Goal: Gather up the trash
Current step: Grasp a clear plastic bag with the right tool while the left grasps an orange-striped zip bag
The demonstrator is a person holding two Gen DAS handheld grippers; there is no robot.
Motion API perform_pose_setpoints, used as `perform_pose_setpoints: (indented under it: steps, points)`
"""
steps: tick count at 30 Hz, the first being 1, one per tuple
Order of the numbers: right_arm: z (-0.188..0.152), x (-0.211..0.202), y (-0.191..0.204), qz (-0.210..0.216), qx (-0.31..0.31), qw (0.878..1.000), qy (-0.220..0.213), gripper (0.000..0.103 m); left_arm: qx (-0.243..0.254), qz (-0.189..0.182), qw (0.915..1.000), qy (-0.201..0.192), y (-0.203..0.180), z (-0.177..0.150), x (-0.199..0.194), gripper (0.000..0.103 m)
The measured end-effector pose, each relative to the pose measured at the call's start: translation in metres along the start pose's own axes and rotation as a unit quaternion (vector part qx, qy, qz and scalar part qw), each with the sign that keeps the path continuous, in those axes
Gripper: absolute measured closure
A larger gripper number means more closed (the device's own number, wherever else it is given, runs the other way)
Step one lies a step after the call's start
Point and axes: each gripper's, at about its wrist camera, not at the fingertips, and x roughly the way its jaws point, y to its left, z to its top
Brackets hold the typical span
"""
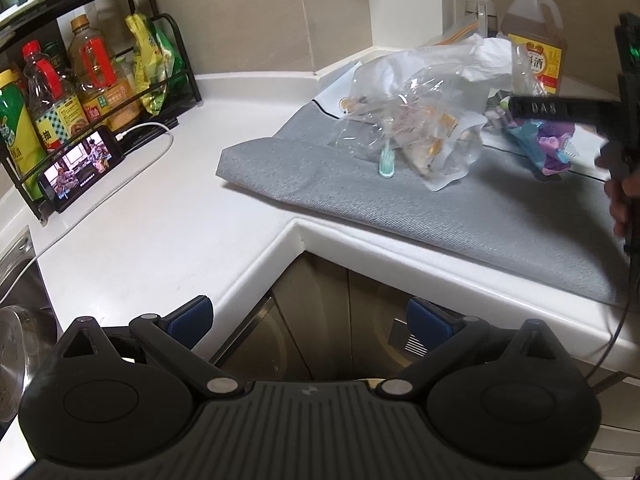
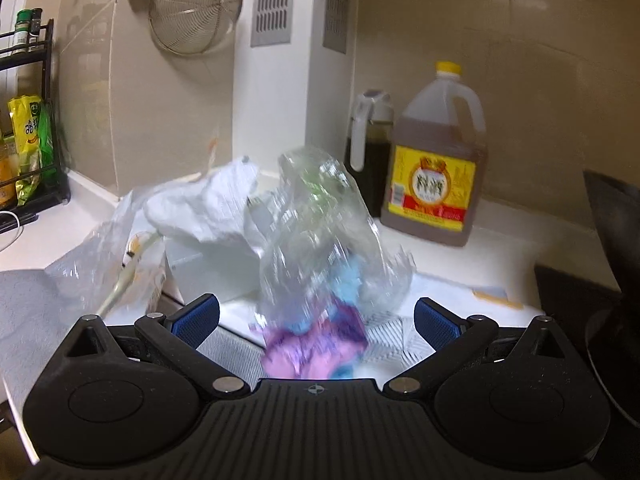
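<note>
A heap of trash lies on the grey mat (image 1: 440,216): crumpled clear plastic bags (image 1: 408,120), a white crumpled bag (image 1: 492,60), a green toothbrush (image 1: 386,160) and a purple-and-blue wrapper (image 1: 548,148). My right gripper (image 2: 316,320) is open, its blue pads wide apart on either side of the blurred purple wrapper (image 2: 316,356), with a clear bag (image 2: 320,232) just beyond. From the left wrist view it reaches in from the right over that wrapper (image 1: 560,112). My left gripper (image 1: 310,318) is open and empty, hovering off the counter's inner corner, well short of the heap.
A yellow-capped cooking-wine jug (image 2: 436,168) and a dark sauce pitcher (image 2: 368,152) stand behind the heap. A black rack of bottles (image 1: 80,80) and a phone (image 1: 80,168) on a white cable are at the left. A steel pot (image 1: 20,340) sits lower left. A dark pan (image 2: 612,240) is on the right.
</note>
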Motion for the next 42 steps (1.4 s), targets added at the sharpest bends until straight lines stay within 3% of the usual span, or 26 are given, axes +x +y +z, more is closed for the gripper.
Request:
perform_pose_setpoints:
  steps: [5,6,7,8,9,16,22,24,29,34,38,39,42]
  points:
    - [0.015,0.023,0.013,-0.015,-0.043,0.999,-0.013,0.003,-0.006,0.002,1.0,0.001,0.003,0.003,0.004,0.0]
    - [0.016,0.024,0.013,-0.012,-0.05,0.999,-0.016,0.03,-0.007,0.001,1.0,-0.002,0.004,0.004,0.004,0.0]
    - [0.015,0.026,0.011,-0.008,-0.049,0.999,-0.01,0.074,-0.007,0.001,1.0,-0.004,0.004,0.005,0.003,0.0]
    - [0.014,0.025,0.006,0.002,-0.034,0.999,-0.003,0.09,-0.008,0.0,0.9999,-0.008,0.004,0.007,0.003,0.0]
    - [0.011,0.021,0.001,0.012,-0.014,1.0,-0.005,0.095,-0.009,-0.002,0.9999,-0.013,0.005,0.01,0.003,0.0]
    - [-0.012,-0.059,-0.027,0.034,0.007,0.996,-0.076,0.096,-0.009,-0.036,0.9967,-0.072,-0.011,0.05,0.009,0.0]
    - [-0.023,-0.116,-0.052,0.024,0.044,0.99,-0.128,0.096,-0.001,-0.1,0.9867,-0.128,-0.042,0.103,0.031,0.0]
    - [-0.026,-0.126,-0.06,0.01,0.052,0.989,-0.138,0.096,0.003,-0.111,0.9856,-0.128,-0.055,0.12,0.041,0.0]
    - [-0.036,-0.129,-0.07,0.01,0.064,0.991,-0.117,0.096,-0.026,-0.148,0.9849,-0.085,-0.081,0.158,0.072,0.0]
    - [-0.039,-0.131,-0.07,0.018,0.063,0.992,-0.11,0.096,-0.04,-0.112,0.9912,-0.058,-0.091,0.177,0.102,0.002]
    - [-0.04,-0.132,-0.067,0.022,0.056,0.992,-0.114,0.096,-0.092,-0.107,0.9885,-0.055,-0.07,0.179,0.108,0.075]
    - [-0.04,-0.133,-0.066,0.022,0.055,0.992,-0.115,0.096,-0.101,-0.105,0.9871,-0.067,-0.063,0.177,0.103,0.085]
    - [-0.04,-0.135,-0.063,0.024,0.057,0.991,-0.122,0.096,-0.097,-0.107,0.9857,-0.087,-0.051,0.169,0.084,0.091]
